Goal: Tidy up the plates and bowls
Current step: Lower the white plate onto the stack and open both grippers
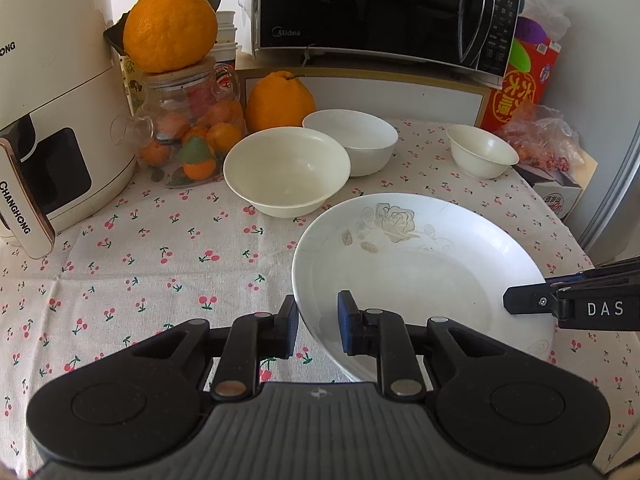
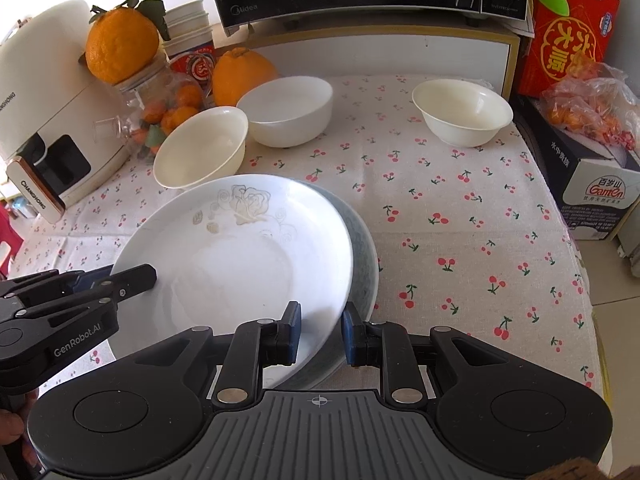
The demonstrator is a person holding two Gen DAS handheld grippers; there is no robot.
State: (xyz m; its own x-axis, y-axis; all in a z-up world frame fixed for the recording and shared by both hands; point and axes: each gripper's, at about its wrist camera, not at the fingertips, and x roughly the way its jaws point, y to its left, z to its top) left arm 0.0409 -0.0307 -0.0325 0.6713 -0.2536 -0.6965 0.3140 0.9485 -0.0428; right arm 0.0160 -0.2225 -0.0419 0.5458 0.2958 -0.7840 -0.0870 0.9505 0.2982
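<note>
A white plate with a rose drawing [image 1: 400, 264] [image 2: 240, 256] is held by its rim at both sides. My left gripper [image 1: 318, 326] [image 2: 144, 276] is shut on its left rim. At the near right rim, my right gripper [image 2: 320, 328] [image 1: 516, 300] is shut on it too. The plate lies slanted over a grey patterned plate [image 2: 364, 264], mostly covered, on the cherry-print tablecloth [image 1: 160, 264]. Behind stand a wide cream bowl [image 1: 286, 168] [image 2: 200, 144], a white bowl [image 1: 352, 136] [image 2: 288, 108] touching it, and a small bowl [image 1: 482, 148] [image 2: 462, 110] apart at the right.
A cream air fryer [image 1: 52, 100] and a glass jar of small oranges [image 1: 188, 136] with a big orange [image 1: 170, 24] on top crowd the back left. Another orange [image 1: 280, 100], a microwave [image 1: 380, 8], a red box [image 1: 524, 92] and a carton [image 2: 592, 184] line the back and right.
</note>
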